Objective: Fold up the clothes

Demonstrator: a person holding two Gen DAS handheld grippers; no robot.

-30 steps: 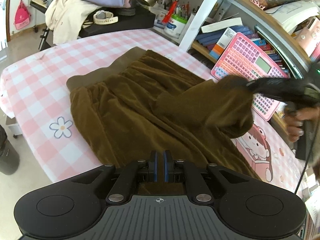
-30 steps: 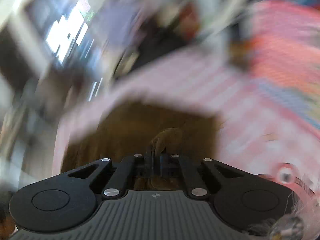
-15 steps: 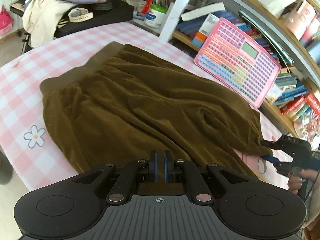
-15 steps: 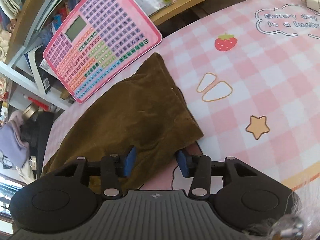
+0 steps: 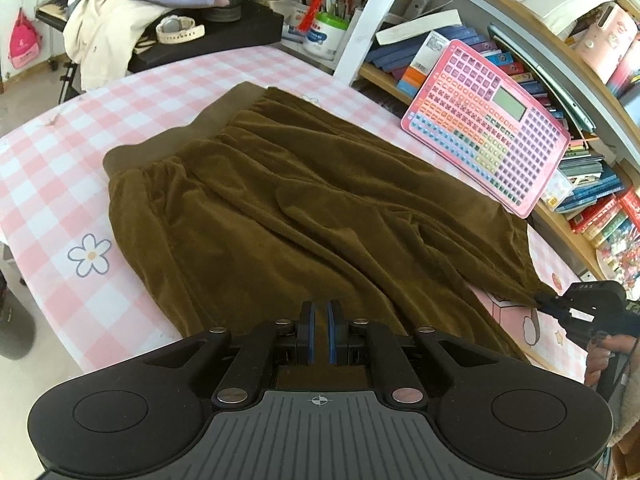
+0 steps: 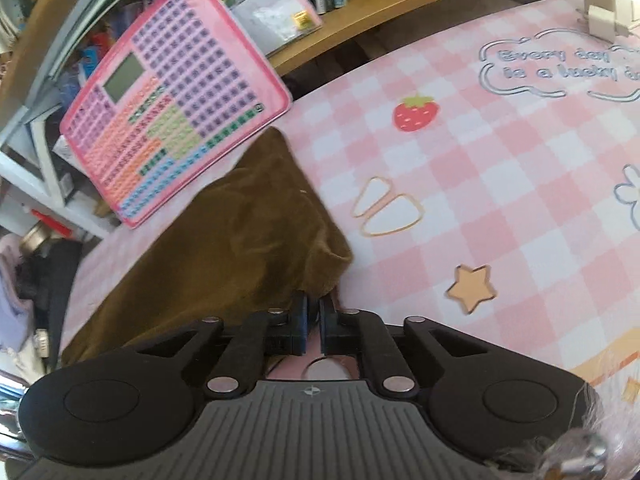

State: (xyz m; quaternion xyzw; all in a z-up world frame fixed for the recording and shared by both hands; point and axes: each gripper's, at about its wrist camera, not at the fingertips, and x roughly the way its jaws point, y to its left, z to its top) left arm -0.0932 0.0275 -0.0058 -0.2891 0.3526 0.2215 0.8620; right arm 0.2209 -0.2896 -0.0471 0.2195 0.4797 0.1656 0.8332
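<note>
Left wrist view first: my left gripper (image 5: 319,330) sits at the bottom centre of the frame, its blue pads drawn nearly together on the near hem of the brown skirt (image 5: 304,208), with cloth running under and between them. I judge that I hold this edge pinned so the garment cannot slide while the other end is handled. The skirt lies spread across the pink checked tablecloth (image 5: 52,168), its elastic waistband (image 5: 180,136) towards the upper left and its far corner stretched to the right edge of the frame. There my right gripper (image 5: 550,304) has the tip of that corner, and the fabric is drawn out into a point towards it.

Right wrist view: the right gripper (image 6: 314,312) is at lower centre, jaws closing, with the skirt's corner (image 6: 320,276) lying at its pads. Whether the pads already press on the cloth is hard to say here; the other view suggests they do. The rest of the skirt trails off to the lower left, and the cloth to the right carries only printed shapes, a strawberry (image 6: 414,114) and a star (image 6: 472,288).

A pink keypad toy (image 5: 492,132) leans against the bookshelf (image 5: 568,216) just beyond the skirt's far edge, so I judge any lift should stay clear of it.
</note>
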